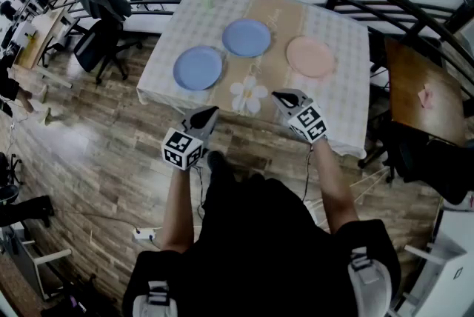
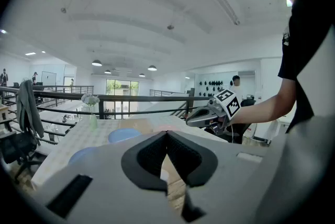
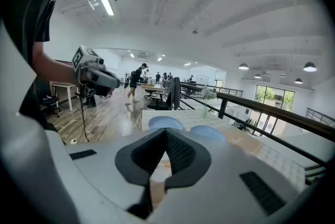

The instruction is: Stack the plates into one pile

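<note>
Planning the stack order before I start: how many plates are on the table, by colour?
Blue plates: 2
Pink plate: 1
Total: 3

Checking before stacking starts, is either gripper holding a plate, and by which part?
Nothing is held. Left gripper and right gripper have jaws together, empty; the blue plates and pink plate lie on the table.
</note>
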A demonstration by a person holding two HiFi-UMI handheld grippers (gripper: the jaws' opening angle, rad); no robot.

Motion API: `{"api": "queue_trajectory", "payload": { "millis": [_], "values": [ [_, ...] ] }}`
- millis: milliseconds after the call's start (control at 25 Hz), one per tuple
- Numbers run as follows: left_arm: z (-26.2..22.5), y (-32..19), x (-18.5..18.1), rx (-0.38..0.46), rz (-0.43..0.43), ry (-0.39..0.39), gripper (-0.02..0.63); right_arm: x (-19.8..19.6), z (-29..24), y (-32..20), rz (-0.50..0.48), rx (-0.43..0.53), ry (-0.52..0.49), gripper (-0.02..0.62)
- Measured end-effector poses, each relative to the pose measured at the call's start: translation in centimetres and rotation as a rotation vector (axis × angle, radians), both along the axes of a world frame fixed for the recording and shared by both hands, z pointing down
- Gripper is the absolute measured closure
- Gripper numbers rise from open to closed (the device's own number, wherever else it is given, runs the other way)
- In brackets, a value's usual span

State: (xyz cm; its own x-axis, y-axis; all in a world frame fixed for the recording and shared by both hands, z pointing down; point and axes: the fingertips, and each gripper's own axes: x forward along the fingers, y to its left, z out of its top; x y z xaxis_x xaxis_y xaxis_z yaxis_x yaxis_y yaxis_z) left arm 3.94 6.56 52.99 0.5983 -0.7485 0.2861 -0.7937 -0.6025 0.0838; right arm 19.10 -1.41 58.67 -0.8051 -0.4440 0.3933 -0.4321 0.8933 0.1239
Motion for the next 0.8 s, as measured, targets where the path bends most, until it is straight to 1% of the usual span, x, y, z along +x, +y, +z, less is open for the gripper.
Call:
{"api": "queue_trajectory", "payload": {
  "millis": [320,520,720,800],
  "values": [
    [0.4,-0.4,-2.3,-0.003,-0.007,-0.002,0.607,-2.7,0.4,0.3,-0.031,-0.007,0.004,0.598],
    [0.0,-1.2,-4.7,0.004,-0.003,-0.001,0.606,-4.6,0.0,-0.3,-0.012,-0.005,-0.004,0.598],
    [0.2,-2.5,-7.0,-0.001,0.009,0.007,0.607,-5.9,0.7,-1.8,0.015,-0.034,-0.019,0.597],
    [0.4,-3.0,-8.0,-0.010,0.019,0.007,0.606,-7.2,0.4,-2.1,0.010,-0.048,-0.037,0.597]
  ]
}}
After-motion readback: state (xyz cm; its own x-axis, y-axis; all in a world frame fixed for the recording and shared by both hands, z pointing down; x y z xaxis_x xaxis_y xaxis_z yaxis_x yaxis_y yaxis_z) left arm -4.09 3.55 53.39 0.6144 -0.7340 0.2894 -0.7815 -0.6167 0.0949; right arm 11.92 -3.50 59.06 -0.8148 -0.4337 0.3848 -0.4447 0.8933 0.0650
